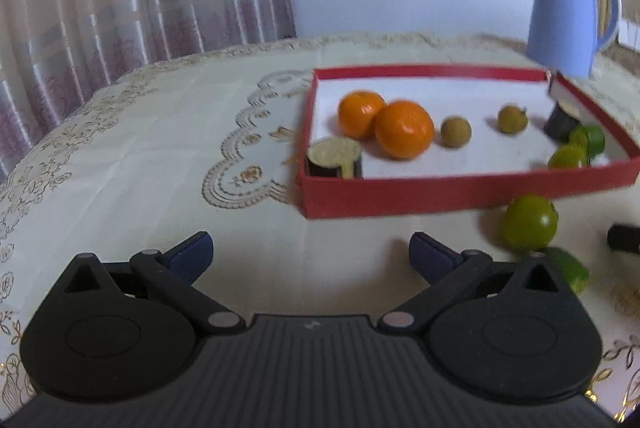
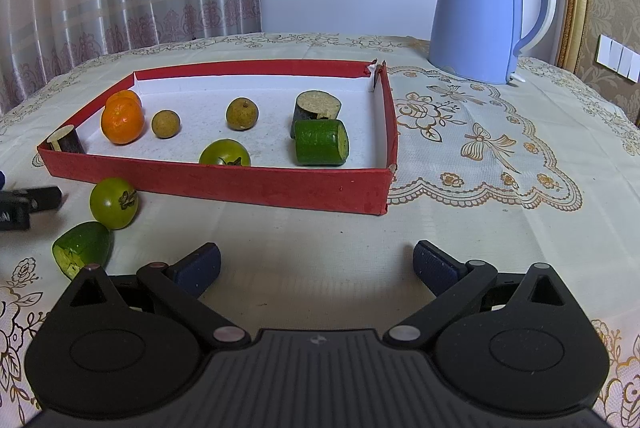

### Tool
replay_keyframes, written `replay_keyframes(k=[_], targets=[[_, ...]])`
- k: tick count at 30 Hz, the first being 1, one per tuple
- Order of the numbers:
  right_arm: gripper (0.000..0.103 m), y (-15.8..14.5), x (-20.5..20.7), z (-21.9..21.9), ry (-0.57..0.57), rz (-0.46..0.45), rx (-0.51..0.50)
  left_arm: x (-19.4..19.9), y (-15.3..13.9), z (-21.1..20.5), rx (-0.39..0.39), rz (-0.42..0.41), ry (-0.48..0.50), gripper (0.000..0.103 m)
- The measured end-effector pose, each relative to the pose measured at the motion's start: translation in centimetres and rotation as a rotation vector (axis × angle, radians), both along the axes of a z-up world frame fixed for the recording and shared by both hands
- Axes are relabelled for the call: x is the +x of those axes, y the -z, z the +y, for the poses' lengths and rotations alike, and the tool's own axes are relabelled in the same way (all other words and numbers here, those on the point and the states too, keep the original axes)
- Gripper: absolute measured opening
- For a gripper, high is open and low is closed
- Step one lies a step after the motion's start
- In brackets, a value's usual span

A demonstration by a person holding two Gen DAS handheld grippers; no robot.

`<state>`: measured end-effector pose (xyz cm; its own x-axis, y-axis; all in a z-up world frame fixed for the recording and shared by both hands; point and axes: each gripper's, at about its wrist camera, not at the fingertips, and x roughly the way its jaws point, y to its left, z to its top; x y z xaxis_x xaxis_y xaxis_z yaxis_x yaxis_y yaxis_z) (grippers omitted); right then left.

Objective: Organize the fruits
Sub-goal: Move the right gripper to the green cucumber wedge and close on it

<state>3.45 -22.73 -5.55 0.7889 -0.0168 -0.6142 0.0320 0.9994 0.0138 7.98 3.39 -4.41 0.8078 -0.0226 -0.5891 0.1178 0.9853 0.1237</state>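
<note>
Both the left gripper (image 1: 310, 252) and right gripper (image 2: 316, 264) are hovering with jaws spread, empty; the next grasp should probably be straddling the green fruit (image 2: 114, 203) lying on the counter (image 2: 480, 228) beside the red box (image 2: 240, 184); inside are sitting two oranges, two brown fruits, two dark cylinders.

The tray (image 2: 224, 184) looks like red cardboard with a matt, slightly rough outside and a white paper lining. The tablecloth (image 2: 460, 212) is woven fabric with shiny gold embroidery. The kettle (image 2: 476, 12) is smooth, glossy blue plastic. The oranges (image 1: 404, 130) have shiny, dimpled skin; the green tomato (image 2: 114, 203) is glossy.
</note>
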Motion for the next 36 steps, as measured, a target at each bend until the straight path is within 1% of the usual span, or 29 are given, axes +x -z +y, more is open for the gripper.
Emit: replay_keyframes(k=[2,4,7,9,10,13,14,15,17,19,23,26,29,30,31,32,33,34,36], targets=[[0.103,0.0,0.0,0.0,0.0,0.0,0.0,0.0,0.2,-0.3,0.021,-0.002,0.0,0.103],[0.103,0.0,0.0,0.0,0.0,0.0,0.0,-0.2,0.3,-0.4,0.024,-0.007,-0.001,0.103],[0.103,0.0,0.0,0.0,0.001,-0.002,0.005,0.0,0.3,-0.1,0.005,0.001,-0.006,0.103],[0.103,-0.2,-0.5,-0.2,0.012,-0.027,0.026,0.1,0.3,0.1,-0.013,0.01,-0.01,0.103],[0.103,-0.3,-0.9,-0.3,0.015,-0.039,0.045,0.2,0.3,0.2,-0.025,0.016,-0.012,0.103],[0.103,-1.0,-2.1,-0.2,-0.031,-0.054,0.164,0.5,0.3,0.6,-0.055,0.031,-0.021,0.103],[0.103,-1.3,-2.6,0.2,-0.052,-0.065,0.178,0.5,0.3,0.7,-0.063,0.034,-0.024,0.103],[0.103,-1.5,-2.8,0.7,-0.061,-0.078,0.166,0.5,0.3,0.7,-0.065,0.035,-0.025,0.103],[0.103,-2.1,-3.7,2.2,-0.074,-0.113,0.104,0.5,0.3,0.6,-0.062,0.033,-0.026,0.103],[0.103,-2.4,-4.0,3.6,-0.114,-0.119,0.056,0.3,0.3,0.4,-0.049,0.024,-0.031,0.103],[0.103,-2.5,-4.3,5.7,-0.168,-0.12,0.035,0.0,0.2,0.0,0.01,-0.012,-0.092,0.103],[0.103,-2.2,-3.9,6.8,-0.186,-0.121,0.02,0.1,0.2,0.1,0.008,-0.008,-0.082,0.103],[0.102,-2.0,-3.7,7.2,-0.202,-0.109,0.06,0.0,0.2,0.1,0.013,-0.01,-0.08,0.103],[0.1,-1.9,-3.6,7.3,-0.202,-0.113,0.064,0.0,0.2,0.0,0.011,-0.01,-0.081,0.103],[0.095,-1.9,-3.5,7.4,-0.203,-0.116,0.056,0.0,0.2,0.1,0.007,-0.008,-0.081,0.103],[0.093,-1.8,-3.4,7.6,-0.205,-0.114,0.039,0.1,0.2,0.1,0.004,-0.006,-0.081,0.103],[0.087,-1.7,-3.3,7.8,-0.205,-0.11,0.028,0.0,0.2,0.1,0.002,-0.006,-0.081,0.103],[0.084,-1.7,-3.2,7.8,-0.203,-0.104,0.027,0.0,0.2,0.1,0.002,-0.007,-0.081,0.103],[0.083,-1.5,-3.0,7.9,-0.216,-0.09,0.052,0.0,0.2,0.2,0.002,-0.007,-0.083,0.103]])
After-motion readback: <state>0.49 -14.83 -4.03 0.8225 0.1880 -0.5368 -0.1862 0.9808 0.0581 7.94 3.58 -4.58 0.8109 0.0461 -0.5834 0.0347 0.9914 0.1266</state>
